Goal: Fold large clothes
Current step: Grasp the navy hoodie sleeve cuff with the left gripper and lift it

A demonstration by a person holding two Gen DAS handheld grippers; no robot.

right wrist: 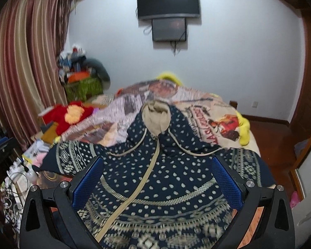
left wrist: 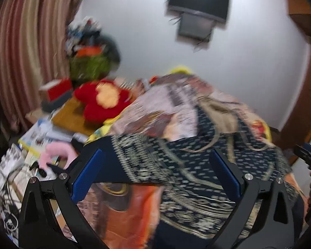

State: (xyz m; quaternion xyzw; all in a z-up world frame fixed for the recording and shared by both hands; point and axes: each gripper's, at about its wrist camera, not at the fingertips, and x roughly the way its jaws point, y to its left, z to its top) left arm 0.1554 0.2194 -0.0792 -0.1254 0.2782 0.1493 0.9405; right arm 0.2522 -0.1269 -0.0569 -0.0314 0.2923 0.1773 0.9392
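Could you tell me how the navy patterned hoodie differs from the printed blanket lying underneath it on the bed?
The navy hoodie is dark blue with cream dots and geometric bands; the printed blanket is pale, with pictures and lettering. The hoodie lies on top, sleeves spread and beige-lined hood pointing toward the far wall; the blanket lies beneath it and reaches well past it. The hoodie has a zipper and drawstrings; the blanket shows none. Both lie spread out, not yet folded.

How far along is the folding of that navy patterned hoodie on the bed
Barely started. Done: the navy hoodie is laid front-up on the bed's printed blanket, hood at the far end and both sleeves spread out. In hand: nothing; the left claw and right claw are both open above the fabric. Left: folding in the sleeves, then folding the body; no fold shows yet.
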